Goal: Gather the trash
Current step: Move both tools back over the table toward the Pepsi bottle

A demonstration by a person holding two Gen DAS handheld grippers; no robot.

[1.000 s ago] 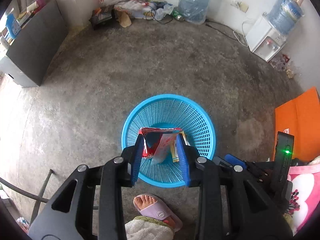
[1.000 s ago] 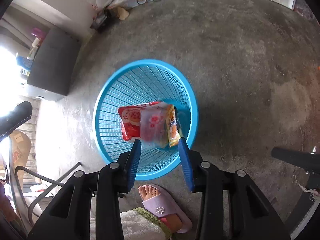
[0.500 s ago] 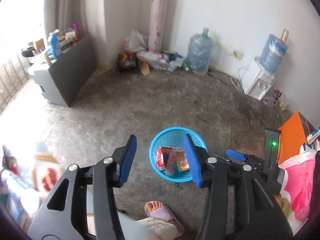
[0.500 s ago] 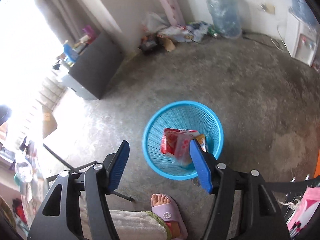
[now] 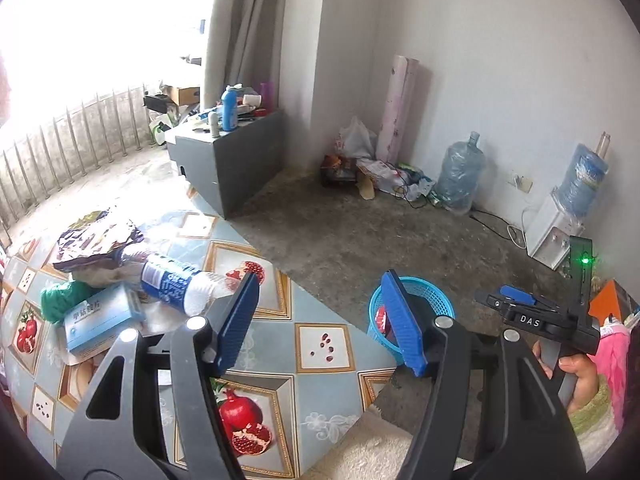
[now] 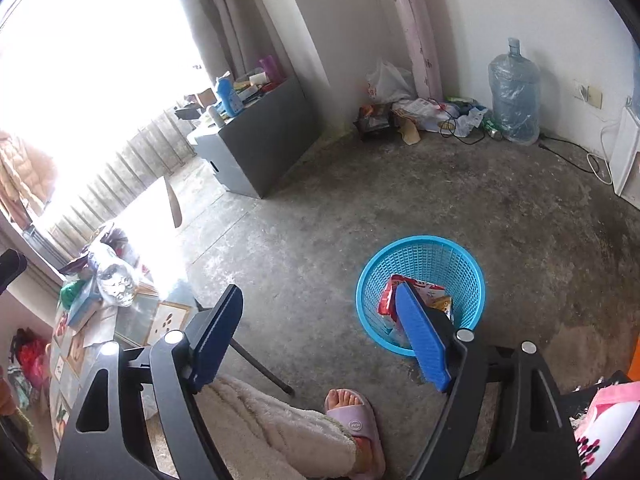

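Both grippers empty, jaws opening: left gripper (image 5: 324, 320) above the tiled table (image 5: 320, 344) edge, right gripper (image 6: 320, 336) over the concrete floor (image 6: 400, 192). Wrappers (image 6: 424, 294) lie inside the blue basket (image 6: 436, 248) on that floor. Plastic bottle (image 5: 176, 280), blue box (image 5: 100, 316) and foil bag (image 5: 96, 240) lie piled on the table's far left.

A grey cabinet (image 6: 256, 152) stands on the concrete floor (image 6: 400, 200) near the bright balcony railing (image 5: 60, 152), its top crowded with bottles and small boxes. In the far corner a pink roll (image 6: 420, 36) leans against the white wall, with a large empty water jug (image 6: 514, 92) close by. A white water dispenser (image 5: 560, 224) stands farther along that wall.
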